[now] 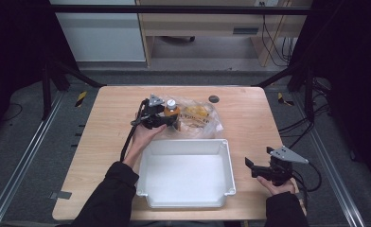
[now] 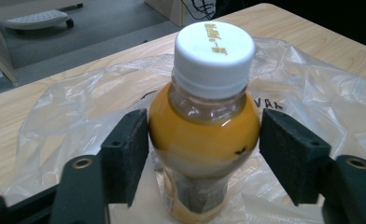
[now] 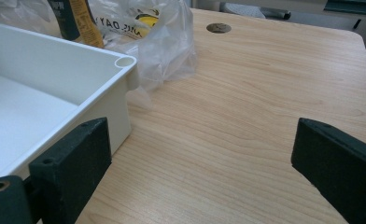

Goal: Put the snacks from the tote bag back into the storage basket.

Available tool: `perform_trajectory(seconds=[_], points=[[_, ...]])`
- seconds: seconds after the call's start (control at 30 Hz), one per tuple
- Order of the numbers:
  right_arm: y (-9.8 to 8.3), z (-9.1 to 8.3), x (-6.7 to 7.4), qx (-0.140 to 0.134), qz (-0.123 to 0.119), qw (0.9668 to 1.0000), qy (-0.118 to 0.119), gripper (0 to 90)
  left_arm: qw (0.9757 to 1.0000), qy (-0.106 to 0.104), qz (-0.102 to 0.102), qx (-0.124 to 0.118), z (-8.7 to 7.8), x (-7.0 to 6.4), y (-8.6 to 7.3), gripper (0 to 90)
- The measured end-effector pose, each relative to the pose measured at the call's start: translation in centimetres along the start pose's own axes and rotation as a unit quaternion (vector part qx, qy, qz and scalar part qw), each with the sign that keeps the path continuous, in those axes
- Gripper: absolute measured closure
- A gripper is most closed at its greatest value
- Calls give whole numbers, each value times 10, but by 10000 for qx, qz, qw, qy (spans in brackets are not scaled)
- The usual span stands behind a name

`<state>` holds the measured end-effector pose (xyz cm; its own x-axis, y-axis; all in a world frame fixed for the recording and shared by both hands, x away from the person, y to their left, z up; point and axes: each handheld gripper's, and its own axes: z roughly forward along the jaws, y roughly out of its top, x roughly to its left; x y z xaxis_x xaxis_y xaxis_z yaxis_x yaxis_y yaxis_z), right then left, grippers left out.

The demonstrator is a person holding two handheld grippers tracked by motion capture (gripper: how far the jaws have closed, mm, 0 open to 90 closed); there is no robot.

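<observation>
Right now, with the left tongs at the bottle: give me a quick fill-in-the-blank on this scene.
1. The bottle has a ____ cap.
2. The bottle stands on a clear plastic ____.
3. The white tray holds ____.
4. The right tongs sit beside the tray with jaws ____.

Missing words: white; bag; nothing; open

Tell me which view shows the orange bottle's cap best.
The left gripper view: the white cap sits close and sharp, gold lettering visible. The high view shows it as a small white dot. The right gripper view catches a bit of the bottle, no cap.
</observation>
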<state>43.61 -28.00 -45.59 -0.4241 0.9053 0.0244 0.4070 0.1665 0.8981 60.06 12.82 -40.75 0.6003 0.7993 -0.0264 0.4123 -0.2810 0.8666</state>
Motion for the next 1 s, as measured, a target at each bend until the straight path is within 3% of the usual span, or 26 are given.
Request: perform_trajectory(seconds=[0.03,0.07,0.1,0.13,0.2,0.37,0.53,0.6,0.7,0.77,1.0], points=[[0,0,0,1,-1,10000,0,52,9998,-13,-126,-121,-5,1,1,548],[0,0,0,-2,1,10000,-2,52,9998,-13,-126,-121,-5,1,1,772],[0,0,0,1,4,10000,1,52,9998,-14,-168,-132,-7,3,3,684],[0,0,0,1,4,10000,1,52,9998,-14,-168,-132,-7,3,3,675],[0,0,1,-3,-12,10000,6,53,9999,86,-93,21,-4,2,2,570],[0,0,0,5,-4,10000,13,54,9999,-43,-126,60,-1,4,-2,513],[0,0,0,-4,3,10000,12,54,9998,-104,-20,-141,-7,4,4,432],[0,0,0,-7,11,10000,13,54,9993,-100,19,-349,-13,5,10,419],[0,0,0,-1,9,10000,15,54,9994,-133,6,-310,-13,6,15,398],[0,0,0,2,0,10000,17,54,9995,-21,112,-280,-10,5,19,396],[0,0,0,0,0,10000,24,54,9994,165,193,-243,2,1,29,381]])
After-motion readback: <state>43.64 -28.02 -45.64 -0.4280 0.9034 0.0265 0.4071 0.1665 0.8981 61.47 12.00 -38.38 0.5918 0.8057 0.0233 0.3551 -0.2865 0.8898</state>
